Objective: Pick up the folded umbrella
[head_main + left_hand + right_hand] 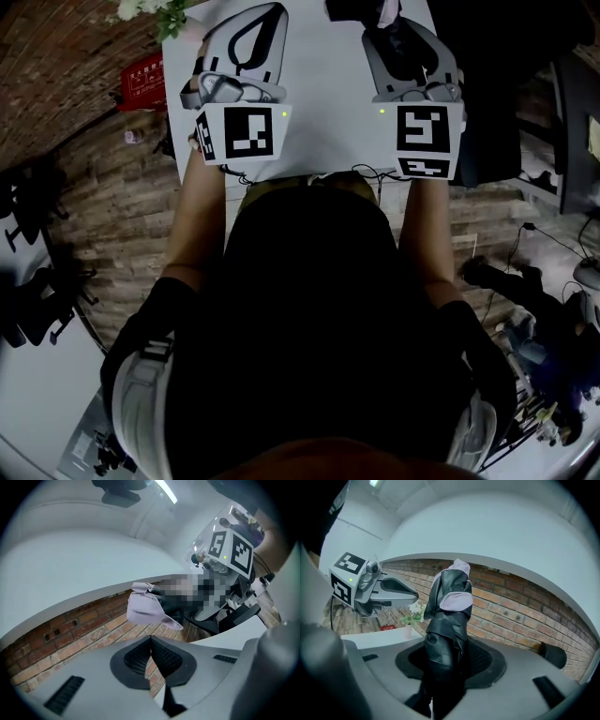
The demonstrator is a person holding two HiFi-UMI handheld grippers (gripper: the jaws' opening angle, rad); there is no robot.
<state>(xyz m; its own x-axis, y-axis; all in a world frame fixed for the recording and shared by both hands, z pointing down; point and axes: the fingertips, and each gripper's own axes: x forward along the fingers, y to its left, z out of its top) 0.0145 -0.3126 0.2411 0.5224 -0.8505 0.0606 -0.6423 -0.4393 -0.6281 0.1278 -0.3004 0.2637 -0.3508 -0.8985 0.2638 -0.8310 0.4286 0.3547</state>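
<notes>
Black fabric with a lilac patch is filling the right gripper view: the umbrella [447, 616], folded and strapped shut, is standing up between the jaws of the right gripper [451, 665]. The dark pads are pressing on its lower part from both sides, so this gripper is grasping it. The rest of it is reaching past the jaw tips, with the lilac end showing at the top against a brick wall [511, 606].

In the same view the left gripper [401, 591] is hovering off to the left, well apart from the umbrella, above a white table [375, 638]. A small plant [411, 617] in a pale vase is standing on that table, with a red object [386, 627] showing just beside it.

Seen along its own jaws, the left gripper is clenched on itself, its pad tips touching each other with only brick showing behind them. Beyond those tips the umbrella is hanging in front of the brick, lilac cloth toward the camera and apart from the table edge.

From the head view both grippers are pointing away from the person over the table, side by side but not touching. Their marker cubes [239, 133] are facing up, and a forearm [192, 216] is running back from each toward the body. The dark bundle is poking out beyond the right jaws at the top edge of that picture
</notes>
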